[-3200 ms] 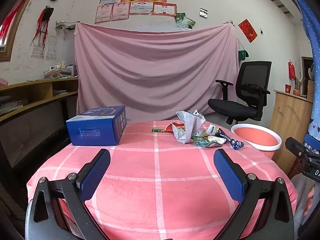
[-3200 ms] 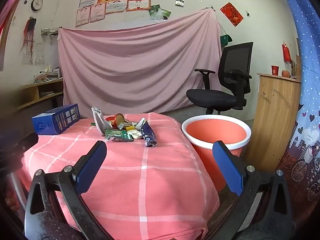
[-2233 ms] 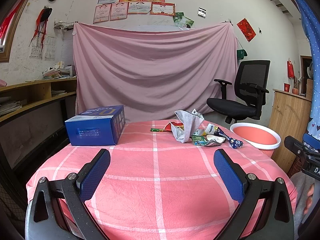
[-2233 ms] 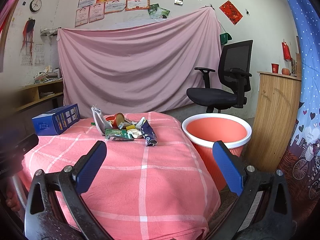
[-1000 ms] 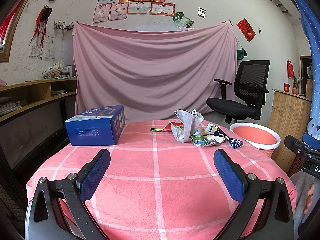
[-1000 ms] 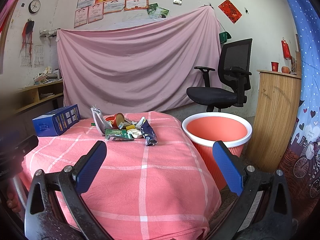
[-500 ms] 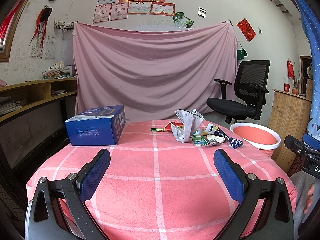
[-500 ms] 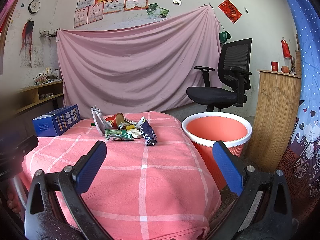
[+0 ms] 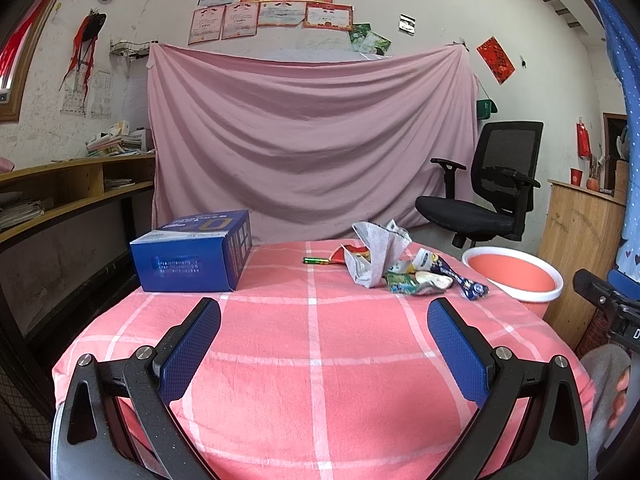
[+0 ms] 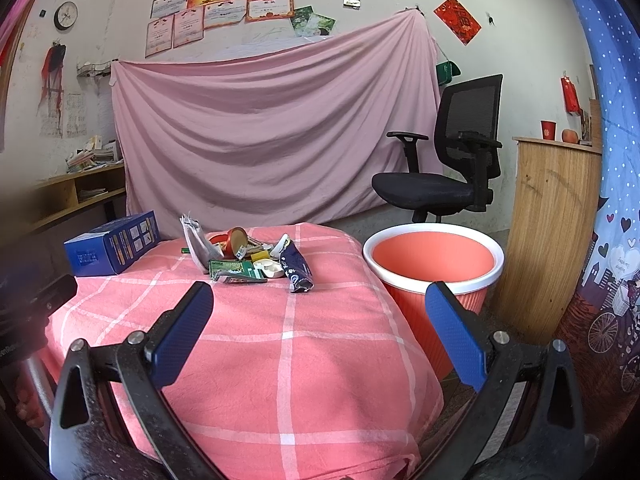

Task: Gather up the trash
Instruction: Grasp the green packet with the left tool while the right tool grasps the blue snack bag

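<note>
Ahead of you a pink sheet [image 9: 312,148] drapes the white wall under framed certificates [image 9: 272,4]; a black office chair [image 10: 452,164] stands to your right.

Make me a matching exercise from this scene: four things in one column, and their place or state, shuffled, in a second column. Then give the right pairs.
1. blue box
2. trash pile
3. orange bin
4. right gripper

A. on the floor beside the table
B. open, holding nothing
C. heaped mid-table on the pink cloth
D. at the table's far left corner

Pairs: 1-D, 2-C, 3-A, 4-B
</note>
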